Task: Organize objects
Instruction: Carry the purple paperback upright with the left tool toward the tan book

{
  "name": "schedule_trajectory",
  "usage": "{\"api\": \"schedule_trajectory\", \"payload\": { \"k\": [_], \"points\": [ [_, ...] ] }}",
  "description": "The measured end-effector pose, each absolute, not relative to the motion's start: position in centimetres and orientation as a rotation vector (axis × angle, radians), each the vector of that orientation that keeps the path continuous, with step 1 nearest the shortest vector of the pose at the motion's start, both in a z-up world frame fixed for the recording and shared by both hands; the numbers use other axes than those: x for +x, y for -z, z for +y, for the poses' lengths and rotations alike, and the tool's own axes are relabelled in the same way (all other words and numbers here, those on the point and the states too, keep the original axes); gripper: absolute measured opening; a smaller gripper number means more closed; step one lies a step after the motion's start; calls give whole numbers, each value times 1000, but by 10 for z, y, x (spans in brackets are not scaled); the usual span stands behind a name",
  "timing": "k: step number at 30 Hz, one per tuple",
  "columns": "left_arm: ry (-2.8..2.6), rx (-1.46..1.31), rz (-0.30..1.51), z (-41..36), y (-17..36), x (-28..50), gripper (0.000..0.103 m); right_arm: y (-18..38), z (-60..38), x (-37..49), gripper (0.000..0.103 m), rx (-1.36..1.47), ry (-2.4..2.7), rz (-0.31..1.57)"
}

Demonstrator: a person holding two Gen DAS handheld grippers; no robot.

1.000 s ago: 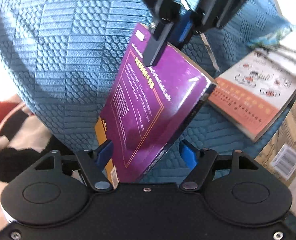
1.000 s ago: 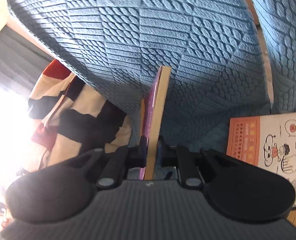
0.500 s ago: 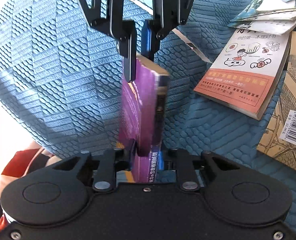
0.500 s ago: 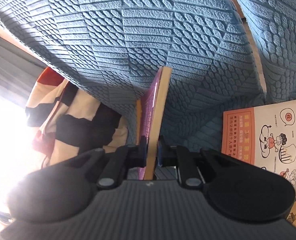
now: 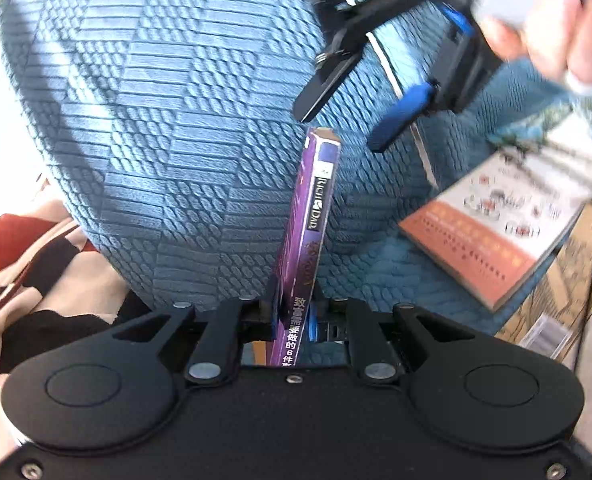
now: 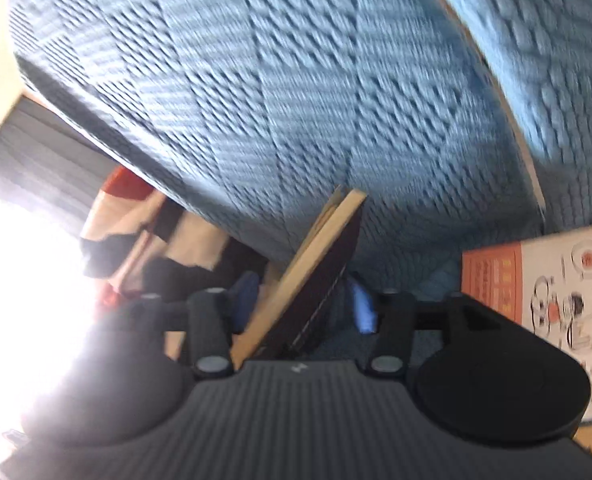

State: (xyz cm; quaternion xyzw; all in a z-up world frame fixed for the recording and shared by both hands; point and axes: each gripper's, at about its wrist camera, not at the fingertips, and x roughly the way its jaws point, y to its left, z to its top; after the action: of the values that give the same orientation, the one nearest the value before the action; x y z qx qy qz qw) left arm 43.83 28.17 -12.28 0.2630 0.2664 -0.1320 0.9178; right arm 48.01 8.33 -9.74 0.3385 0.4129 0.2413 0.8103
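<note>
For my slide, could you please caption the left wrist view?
Left tool clamps purple book on edge; right tool open above it.

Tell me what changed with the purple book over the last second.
The purple book changed hands. The left gripper, whose jaws have just been closing, now clamps its spine end. The right gripper let go: its jaws have just been opening and now hang spread above the book's far end. The orange-and-white book still lies on the blue cushion.

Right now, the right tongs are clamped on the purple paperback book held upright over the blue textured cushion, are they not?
Not quite: the left tongs clamp the purple paperback book; the right tongs, just opened, have let go, as the left wrist view shows. It is upright over the blue textured cushion.
</note>
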Motion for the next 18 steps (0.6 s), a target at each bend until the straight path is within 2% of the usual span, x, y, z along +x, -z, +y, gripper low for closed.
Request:
{"api": "schedule_trajectory", "payload": {
  "k": [1, 7, 12, 18],
  "points": [
    [284, 498, 560, 287, 115, 441, 12, 96, 80, 480, 65, 725, -529, 860],
    [341, 333, 598, 313, 68, 450, 10, 94, 61, 481, 73, 757, -598, 786],
    [365, 143, 662, 332, 34, 460, 9, 103, 59, 476, 73, 765, -652, 787],
    [430, -27, 797, 340, 17, 464, 8, 127, 58, 467, 73, 835, -679, 841]
  ]
}}
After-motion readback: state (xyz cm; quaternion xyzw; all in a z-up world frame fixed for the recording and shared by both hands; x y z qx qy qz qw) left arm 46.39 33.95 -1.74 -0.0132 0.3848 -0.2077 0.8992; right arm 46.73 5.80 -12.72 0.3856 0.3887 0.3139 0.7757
